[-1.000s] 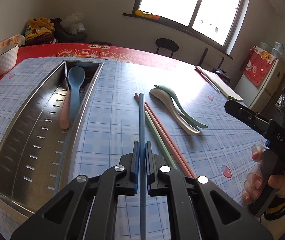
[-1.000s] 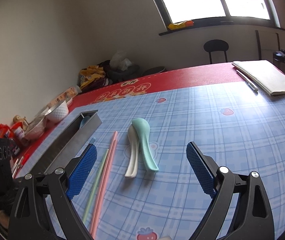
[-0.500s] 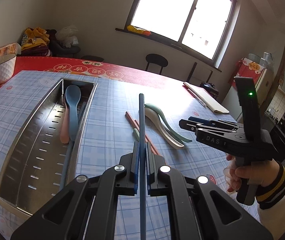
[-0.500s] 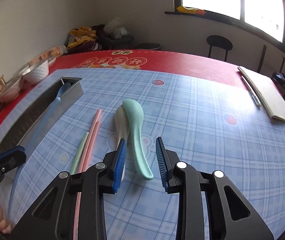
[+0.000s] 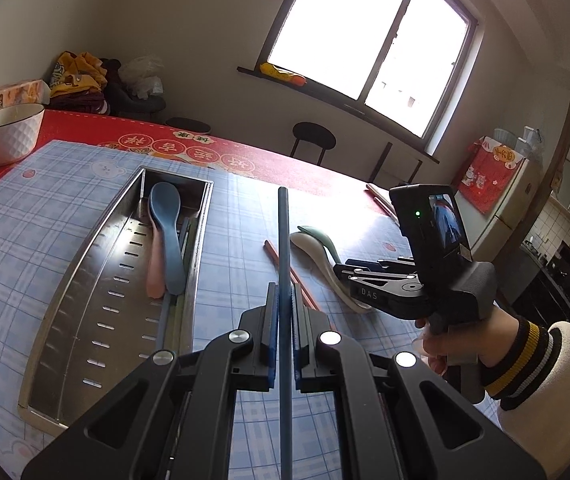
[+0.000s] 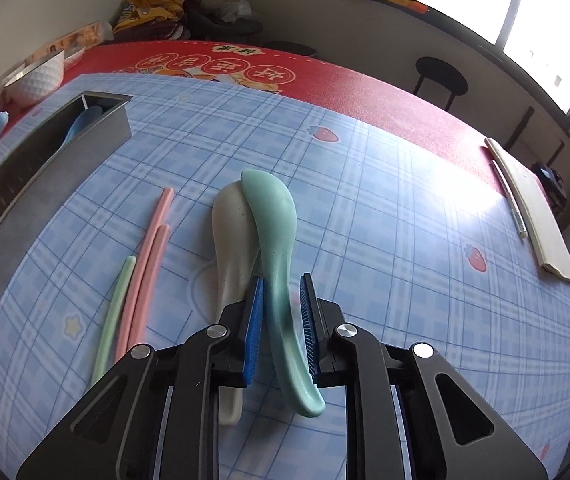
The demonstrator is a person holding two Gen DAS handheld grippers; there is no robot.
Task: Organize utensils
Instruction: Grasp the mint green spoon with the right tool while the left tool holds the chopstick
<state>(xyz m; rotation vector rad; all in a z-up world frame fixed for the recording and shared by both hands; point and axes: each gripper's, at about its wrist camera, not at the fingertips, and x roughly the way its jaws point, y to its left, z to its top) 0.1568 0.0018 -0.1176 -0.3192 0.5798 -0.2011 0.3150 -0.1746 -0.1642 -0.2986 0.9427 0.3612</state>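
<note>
My left gripper is shut on a dark blue chopstick held above the checked cloth, just right of the steel tray. In the tray lie a blue spoon, a pink spoon and some chopsticks along its right wall. My right gripper is closing its jaws on the handle of the green spoon; the pads meet the handle's sides. That spoon rests partly over the white spoon. To their left lie two pink chopsticks and a green chopstick.
A white bowl stands at the table's far left on the red cloth. A flat cream board with a pen lies at the right edge. A person's hand and striped cuff hold the right gripper. A black stool stands beyond the table.
The right gripper came down over the two spoons and its jaws went from wide open to narrow around the green spoon's handle. The left gripper rose a little with the blue chopstick.
</note>
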